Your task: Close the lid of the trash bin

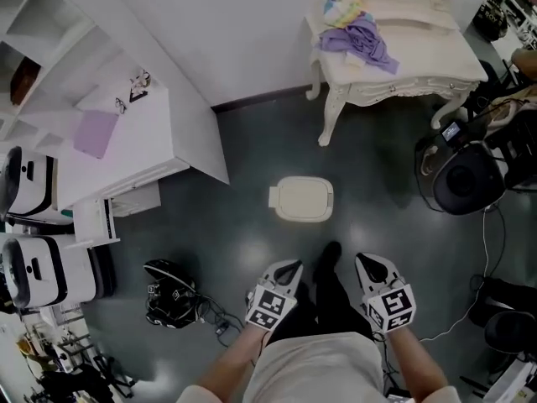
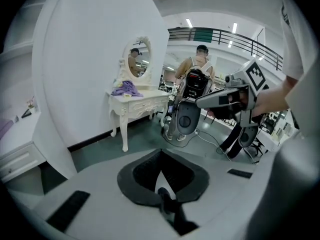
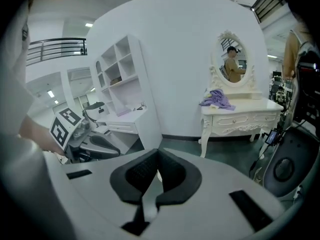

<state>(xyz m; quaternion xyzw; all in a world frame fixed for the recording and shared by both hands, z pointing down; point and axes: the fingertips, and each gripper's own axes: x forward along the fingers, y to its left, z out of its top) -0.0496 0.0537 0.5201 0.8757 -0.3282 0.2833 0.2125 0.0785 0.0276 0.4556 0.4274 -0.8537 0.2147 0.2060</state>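
The left gripper's (image 2: 161, 159) jaws are pressed together with nothing between them, and so are the right gripper's (image 3: 159, 157). Both are held side by side, tips tilted down, on the person's side of the trash bin (image 1: 304, 199) and well clear of it. The bin is a cream rounded rectangle with its lid lying flat. In the head view its long axis runs left to right, with a small tab on its left end.
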